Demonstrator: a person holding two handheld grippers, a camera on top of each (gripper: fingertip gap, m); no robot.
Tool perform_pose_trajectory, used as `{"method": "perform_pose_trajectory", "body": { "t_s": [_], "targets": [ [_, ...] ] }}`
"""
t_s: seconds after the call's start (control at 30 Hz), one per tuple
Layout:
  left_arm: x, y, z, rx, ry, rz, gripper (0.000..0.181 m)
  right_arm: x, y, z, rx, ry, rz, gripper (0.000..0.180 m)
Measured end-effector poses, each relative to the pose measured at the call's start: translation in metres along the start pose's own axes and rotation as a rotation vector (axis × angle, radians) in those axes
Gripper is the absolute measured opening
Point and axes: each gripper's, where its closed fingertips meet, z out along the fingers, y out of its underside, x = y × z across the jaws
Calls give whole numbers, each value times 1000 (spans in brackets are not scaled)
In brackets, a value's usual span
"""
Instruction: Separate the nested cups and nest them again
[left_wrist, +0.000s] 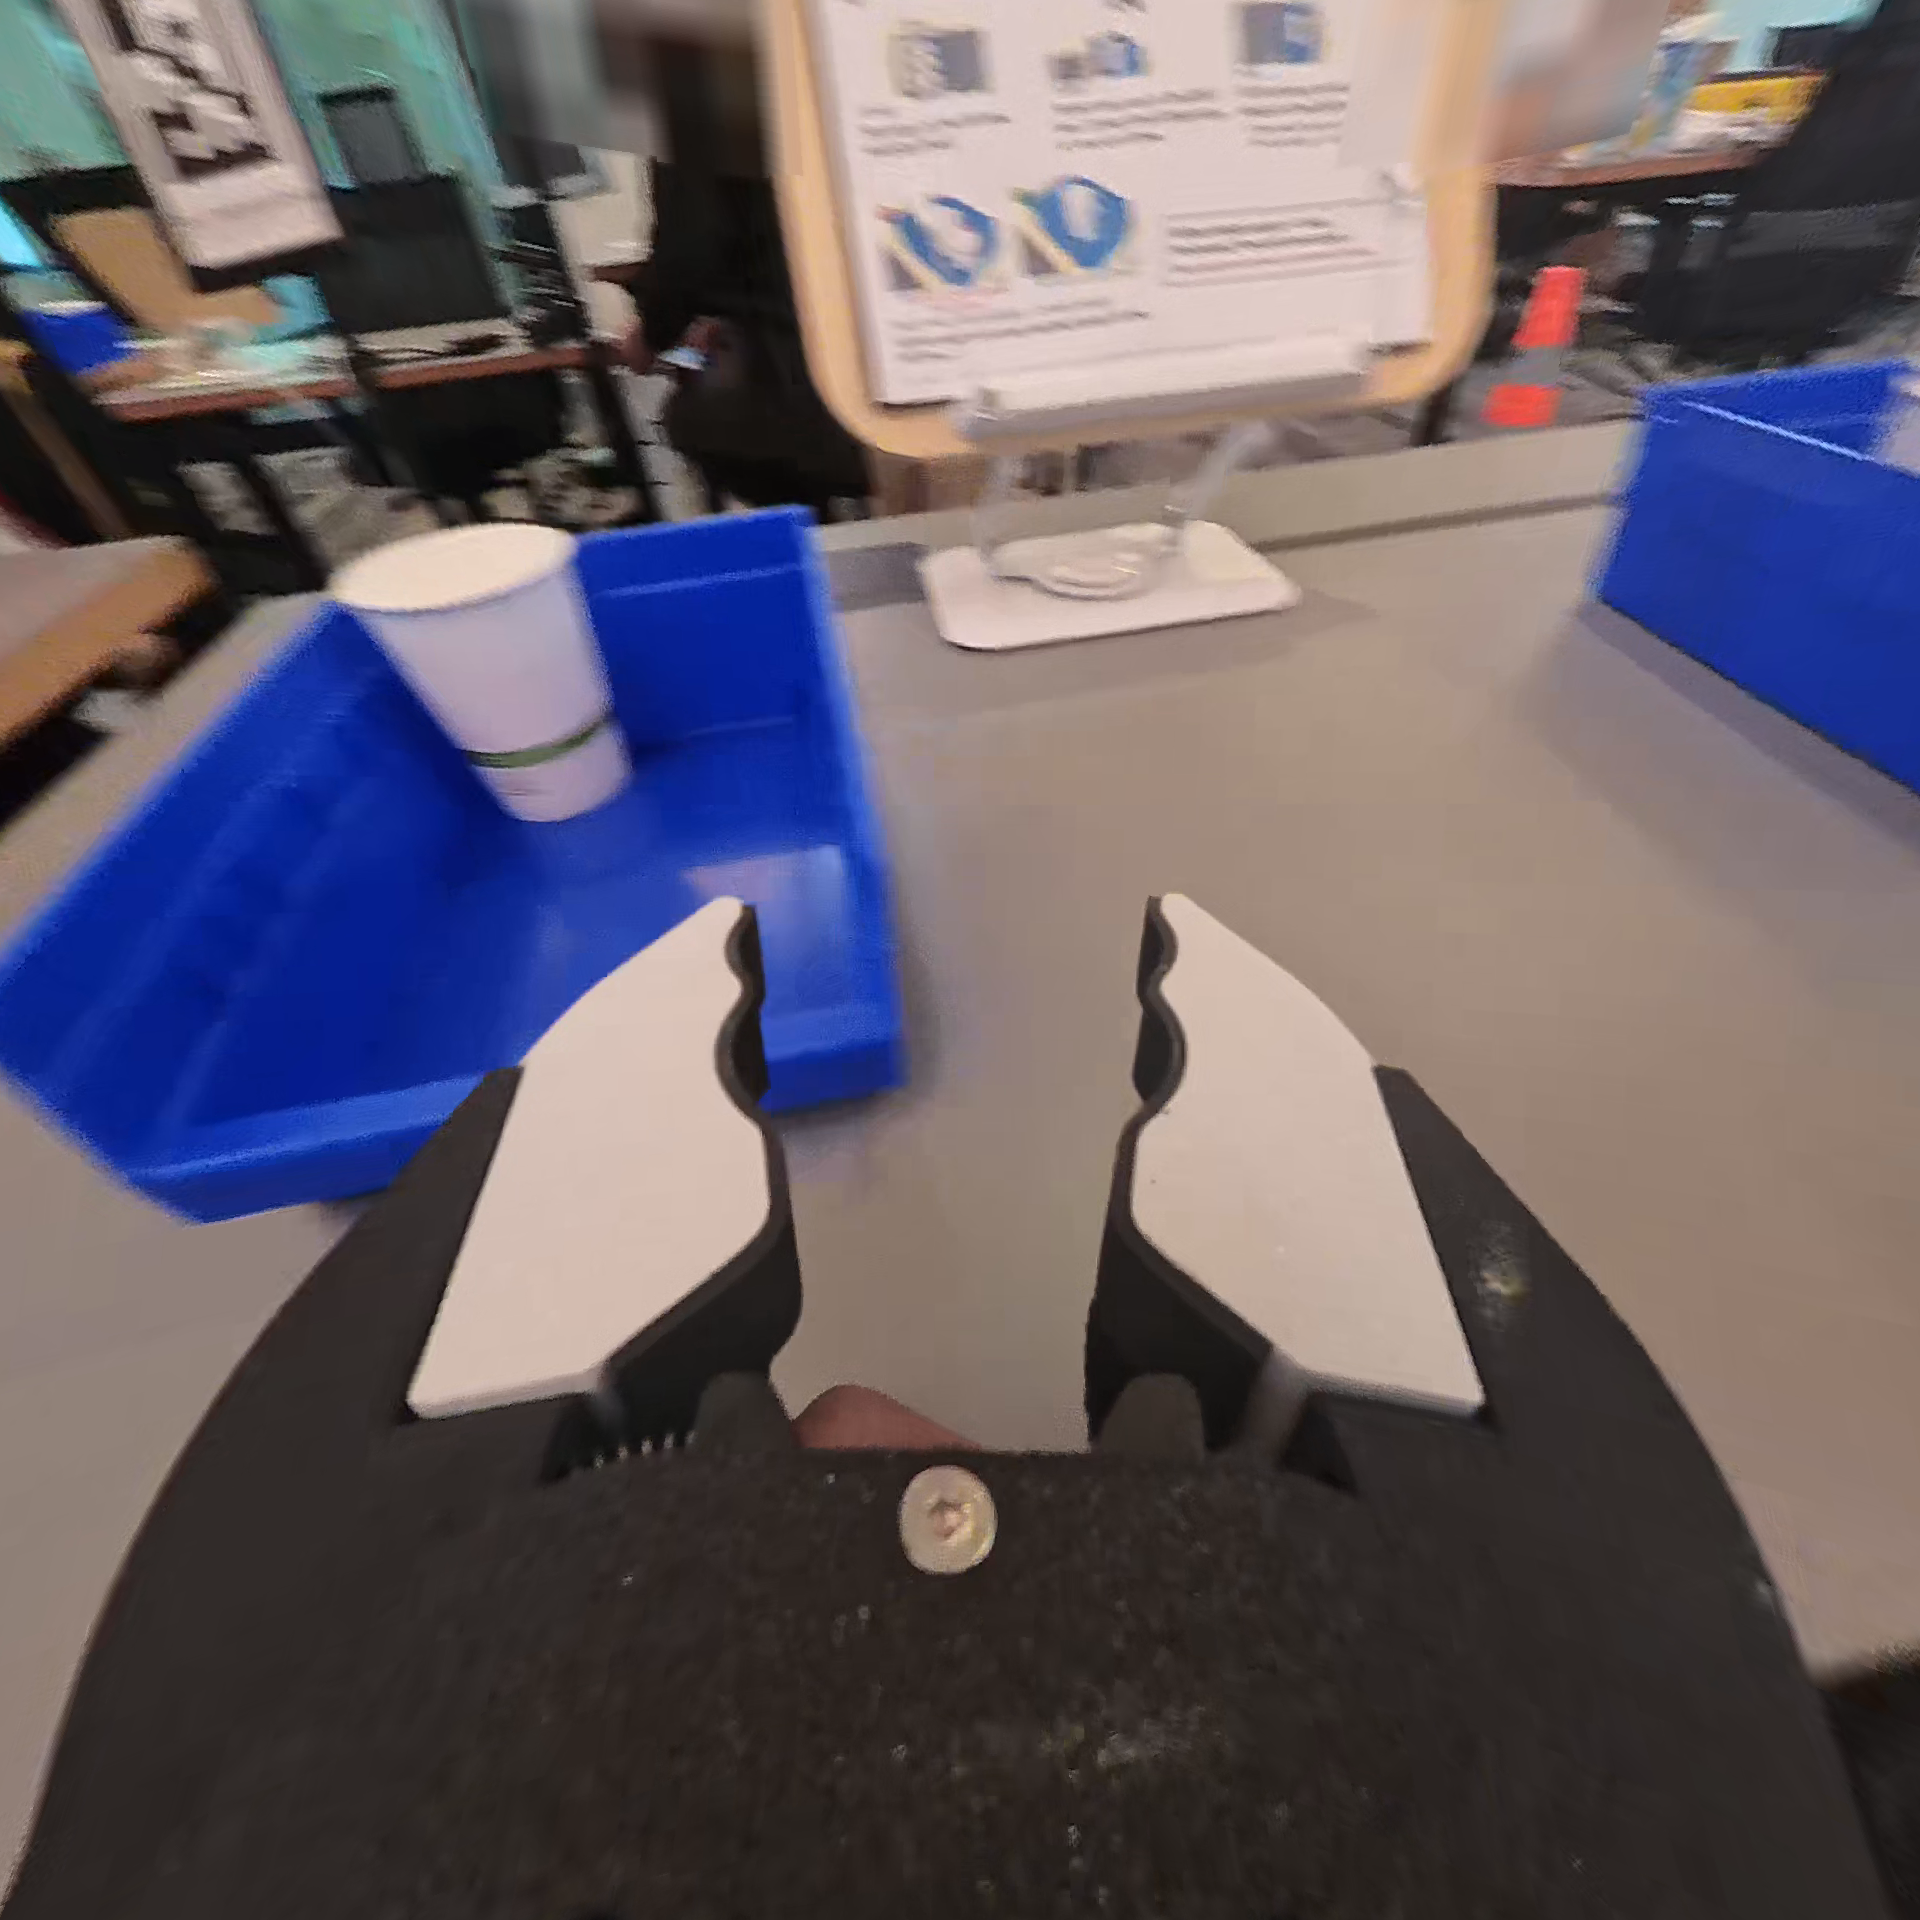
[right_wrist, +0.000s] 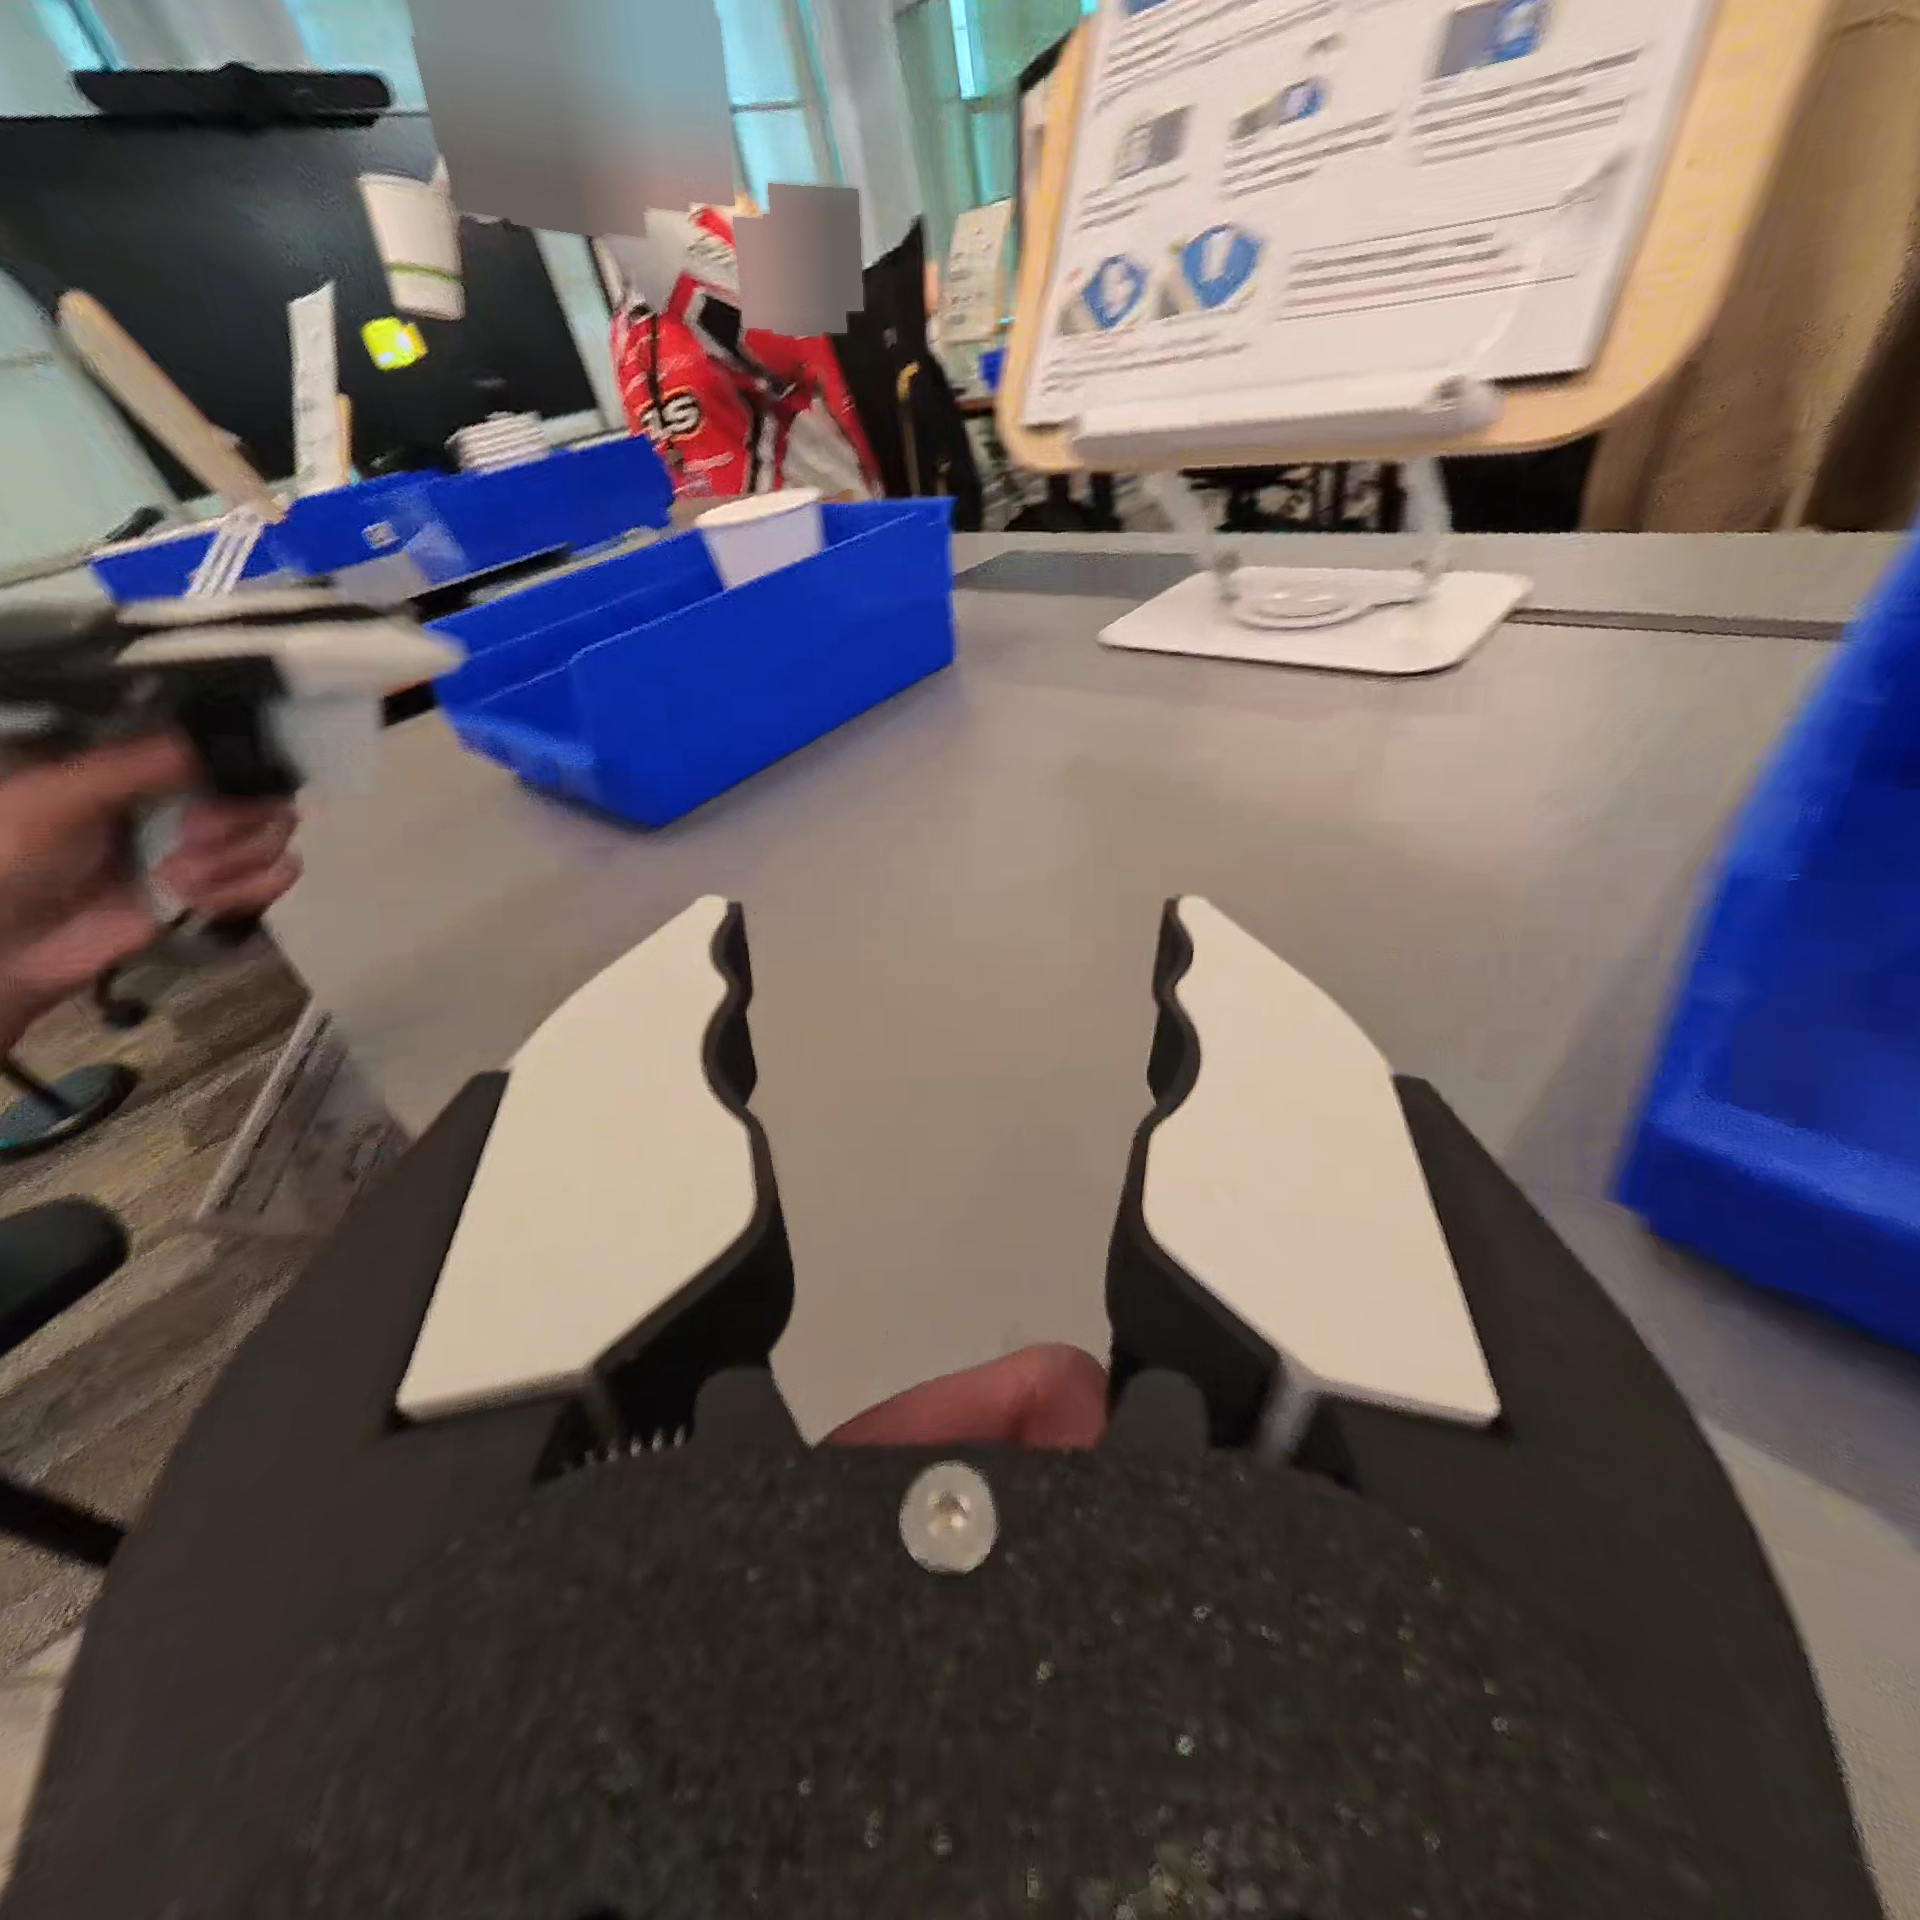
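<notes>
A stack of nested white paper cups (left_wrist: 499, 665) with a green band stands upright at the back of a blue bin (left_wrist: 312, 1132) on the grey table. It also shows in the right wrist view (right_wrist: 764, 535), in the same bin (right_wrist: 707, 686). My left gripper (left_wrist: 948, 914) is open and empty, above the table just right of the bin's front corner. It also shows at the left of the right wrist view (right_wrist: 343, 634), held by a hand. My right gripper (right_wrist: 951, 914) is open and empty over bare table, well short of the bin.
A second blue bin (left_wrist: 1766, 561) stands at the right, close beside my right gripper (right_wrist: 1808, 1018). An instruction sheet on a wooden stand (left_wrist: 1132, 197) with a white base (left_wrist: 1112, 592) is at the table's back. Other tables, bins and people lie beyond.
</notes>
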Motion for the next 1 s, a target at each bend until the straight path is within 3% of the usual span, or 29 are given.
{"method": "perform_pose_trajectory", "body": {
  "t_s": [0.1,0.2,0.37,0.53,0.77,0.9,1.0],
  "targets": [
    [-56,-14,23,-12,-101,-52,71,-34,11,4,-36,-60,-123,77],
    [-99,-17,74,-96,-171,-88,83,-43,12,4,-32,-52,-237,76],
    [-169,-7,163,-214,-390,-76,86,-49,26,6,-82,-88,-180,74],
    [-195,2,219,-323,-445,-164,91,-48,35,5,-114,-96,-167,73],
    [-219,4,252,-320,-521,-208,95,-42,32,4,-119,-99,-135,70],
    [-220,0,247,-280,-525,-201,90,-42,33,5,-124,-101,-132,69],
    [-208,-12,230,-234,-437,-192,89,-40,31,4,-119,-99,-134,69]
  ]
}}
